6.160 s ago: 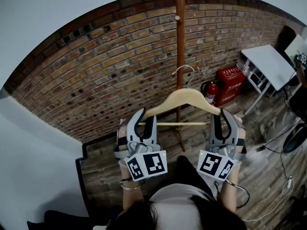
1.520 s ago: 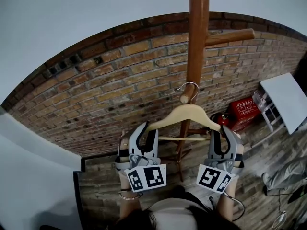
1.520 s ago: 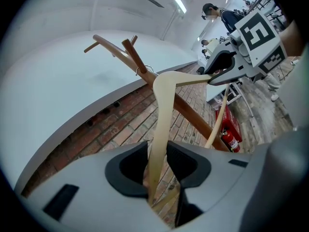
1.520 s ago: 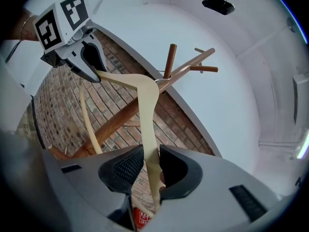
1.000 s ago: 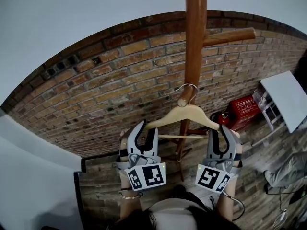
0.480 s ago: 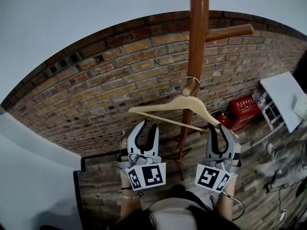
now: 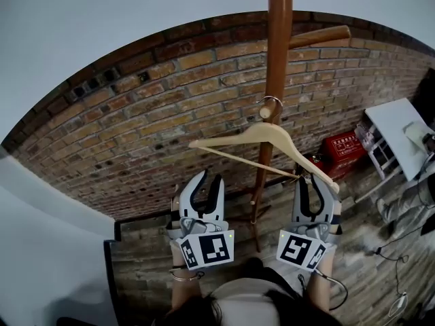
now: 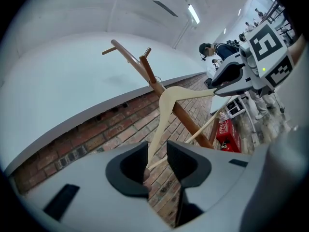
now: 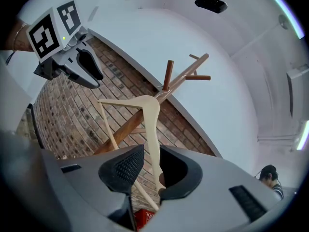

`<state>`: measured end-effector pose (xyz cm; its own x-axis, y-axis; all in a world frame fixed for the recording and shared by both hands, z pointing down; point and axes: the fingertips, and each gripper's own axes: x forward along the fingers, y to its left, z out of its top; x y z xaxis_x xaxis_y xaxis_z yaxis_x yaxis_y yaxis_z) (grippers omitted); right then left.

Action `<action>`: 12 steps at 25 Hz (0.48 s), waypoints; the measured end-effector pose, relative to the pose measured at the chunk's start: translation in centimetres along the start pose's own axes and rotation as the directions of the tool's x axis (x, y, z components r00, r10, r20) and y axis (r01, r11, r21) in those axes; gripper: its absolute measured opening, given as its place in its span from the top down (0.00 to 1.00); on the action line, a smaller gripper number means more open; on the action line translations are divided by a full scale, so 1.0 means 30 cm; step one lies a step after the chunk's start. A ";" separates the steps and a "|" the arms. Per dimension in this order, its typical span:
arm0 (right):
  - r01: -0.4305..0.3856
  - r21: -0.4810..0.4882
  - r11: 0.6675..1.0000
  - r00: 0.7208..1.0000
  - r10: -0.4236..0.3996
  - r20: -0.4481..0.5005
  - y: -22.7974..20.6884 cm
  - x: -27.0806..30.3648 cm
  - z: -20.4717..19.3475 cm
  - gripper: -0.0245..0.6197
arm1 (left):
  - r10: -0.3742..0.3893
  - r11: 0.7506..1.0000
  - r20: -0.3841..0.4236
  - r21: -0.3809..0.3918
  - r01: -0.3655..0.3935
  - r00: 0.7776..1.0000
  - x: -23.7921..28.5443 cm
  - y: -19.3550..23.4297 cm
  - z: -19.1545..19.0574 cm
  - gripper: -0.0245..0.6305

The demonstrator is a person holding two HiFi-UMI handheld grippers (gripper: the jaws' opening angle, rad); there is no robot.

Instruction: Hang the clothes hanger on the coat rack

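Head view, please: where is the hanger [image 7: 268, 133] now?

Me: Its hook sits over a peg [image 7: 264, 111] of the coat rack [image 7: 279, 46], but the body is tilted, with the left end high. My left gripper [image 7: 207, 178] has its jaws apart and holds nothing. My right gripper [image 7: 311, 180] has its jaws apart too; the low end lies between them, against one pad.

Colleague: What worries you?

Me: If I pull the right gripper back carelessly, that pad may drag the end and, I think, swing the hook off. The hook seems to sit close to the peg's tip.
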<state>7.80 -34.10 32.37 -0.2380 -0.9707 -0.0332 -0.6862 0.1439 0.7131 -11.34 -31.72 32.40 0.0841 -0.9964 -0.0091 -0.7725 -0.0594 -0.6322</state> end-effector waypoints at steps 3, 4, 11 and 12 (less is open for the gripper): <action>-0.002 -0.002 1.000 1.000 0.002 -0.003 0.012 -0.037 0.007 0.78 | -0.002 1.000 0.007 -0.010 0.002 1.000 -0.041 -0.001 0.004 0.77; 0.001 -0.001 1.000 1.000 -0.001 -0.001 0.013 -0.050 0.012 0.78 | -0.001 1.000 0.010 -0.012 0.001 1.000 -0.055 -0.001 0.005 0.78; 0.010 0.004 1.000 1.000 -0.010 0.010 0.038 -0.132 0.047 0.79 | -0.001 1.000 0.025 -0.028 0.002 1.000 -0.150 0.009 0.001 0.81; 0.012 0.004 1.000 1.000 -0.012 0.010 0.040 -0.143 0.052 0.79 | -0.002 1.000 0.026 -0.030 0.003 1.000 -0.161 0.010 0.001 0.81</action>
<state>6.93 -29.45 32.26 -0.2366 -0.9704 -0.0482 -0.6919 0.1335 0.7095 -11.97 -26.91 32.24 0.1021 -0.9944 -0.0280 -0.7906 -0.0640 -0.6090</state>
